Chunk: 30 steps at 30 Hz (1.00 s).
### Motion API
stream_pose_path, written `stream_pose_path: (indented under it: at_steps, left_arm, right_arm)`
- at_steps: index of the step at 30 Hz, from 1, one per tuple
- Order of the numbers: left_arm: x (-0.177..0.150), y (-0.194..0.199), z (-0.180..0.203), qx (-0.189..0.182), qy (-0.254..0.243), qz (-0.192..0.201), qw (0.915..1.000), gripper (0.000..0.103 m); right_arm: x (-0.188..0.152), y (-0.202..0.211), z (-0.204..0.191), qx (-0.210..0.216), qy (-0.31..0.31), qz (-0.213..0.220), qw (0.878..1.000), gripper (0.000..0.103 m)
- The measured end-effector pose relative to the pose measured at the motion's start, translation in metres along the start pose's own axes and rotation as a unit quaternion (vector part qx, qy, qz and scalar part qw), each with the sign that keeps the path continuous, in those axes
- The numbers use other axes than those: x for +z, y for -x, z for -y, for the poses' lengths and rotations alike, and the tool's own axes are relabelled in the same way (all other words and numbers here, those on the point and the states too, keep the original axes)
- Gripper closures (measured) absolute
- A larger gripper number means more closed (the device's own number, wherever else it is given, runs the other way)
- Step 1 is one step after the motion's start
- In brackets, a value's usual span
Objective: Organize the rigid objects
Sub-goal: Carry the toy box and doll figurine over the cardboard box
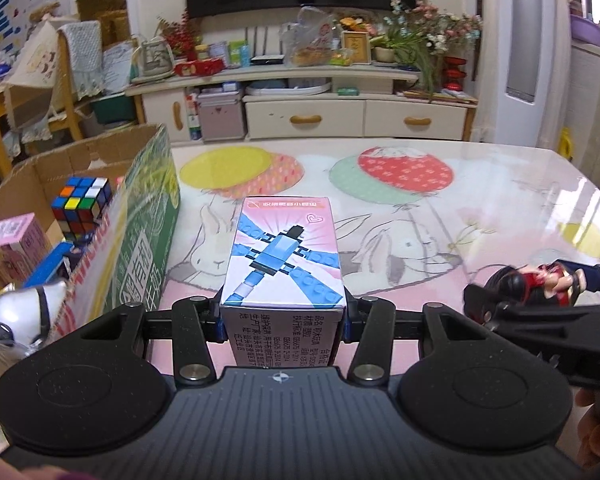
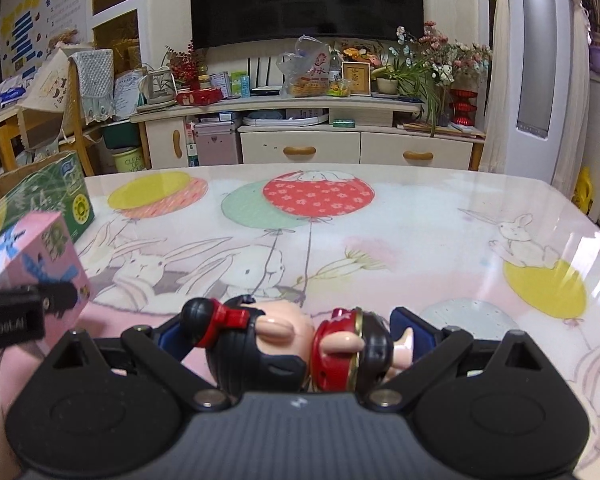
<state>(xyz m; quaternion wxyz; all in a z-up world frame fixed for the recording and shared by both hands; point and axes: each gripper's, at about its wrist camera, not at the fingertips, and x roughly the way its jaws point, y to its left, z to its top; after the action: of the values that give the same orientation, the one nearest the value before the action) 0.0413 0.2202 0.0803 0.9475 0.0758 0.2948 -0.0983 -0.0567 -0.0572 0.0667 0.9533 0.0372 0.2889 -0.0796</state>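
My left gripper is shut on a pink toy box with a blue brick dragonfly printed on it, held above the table just right of the open cardboard box. The toy box also shows in the right wrist view. My right gripper is shut on a doll figurine with black hair and red clothes, lying sideways between the fingers. The figurine also shows at the right of the left wrist view.
The cardboard box holds a Rubik's cube, a pink carton, a blue item and a white figure. The table has a balloon-and-rabbit cover. A TV cabinet stands beyond it.
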Motion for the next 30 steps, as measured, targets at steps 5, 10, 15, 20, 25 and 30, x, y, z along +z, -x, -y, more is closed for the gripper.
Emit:
stream_pose_path:
  at_steps: [5,10,15,20,25,30]
  left_arm:
    - [0.003,0.015,0.003,-0.019,-0.015,0.008,0.9997,0.045]
    - [0.007,0.027,-0.003,-0.029,-0.014,0.017,0.9993,0.045]
    - [0.012,0.038,-0.011,-0.033,-0.008,0.03,0.999,0.045]
    - [0.02,0.043,-0.021,-0.032,-0.001,0.039,0.9987,0.045]
    - [0.028,0.05,-0.032,-0.025,0.009,0.05,0.9984,0.045]
    - [0.033,0.055,-0.048,-0.014,0.026,0.059,0.9978,0.045]
  right_arm:
    - [-0.002,0.016,-0.005,-0.006,0.009,0.003,1.0,0.004]
    - [0.001,0.03,-0.01,-0.006,0.01,0.011,1.0,0.004]
    - [0.007,0.042,-0.016,0.0,0.015,0.021,1.0,0.004]
    - [0.018,0.053,-0.028,0.01,0.028,0.037,0.999,0.004]
    - [0.027,0.061,-0.044,0.024,0.045,0.053,0.997,0.004]
    - [0.036,0.064,-0.061,0.037,0.063,0.068,0.995,0.004]
